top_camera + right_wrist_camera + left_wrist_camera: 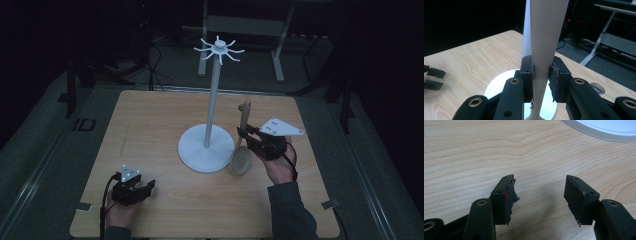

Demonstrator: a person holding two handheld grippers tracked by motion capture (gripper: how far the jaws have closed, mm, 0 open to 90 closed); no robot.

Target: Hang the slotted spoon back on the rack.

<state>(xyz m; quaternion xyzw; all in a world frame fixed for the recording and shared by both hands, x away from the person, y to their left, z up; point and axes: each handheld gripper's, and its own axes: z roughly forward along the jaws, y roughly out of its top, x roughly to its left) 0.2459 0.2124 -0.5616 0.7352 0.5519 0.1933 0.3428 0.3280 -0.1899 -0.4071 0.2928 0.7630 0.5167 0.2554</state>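
The left gripper (540,195) sits low over the bench (486,152), its two black jaws rising from the bottom edge and standing wide apart with nothing but bare wood grain between them. The pads look pretty chewed up, with ragged, torn edges, and there's a tiny red spot on the left-hand one. Up in the top right corner, the curved rim of a white round base (606,132) pokes in, well away from the jaws.

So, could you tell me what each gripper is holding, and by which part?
The right gripper clamps the wooden spoon by its handle, bowl down beside the white stand. The left gripper is open and holds nothing.
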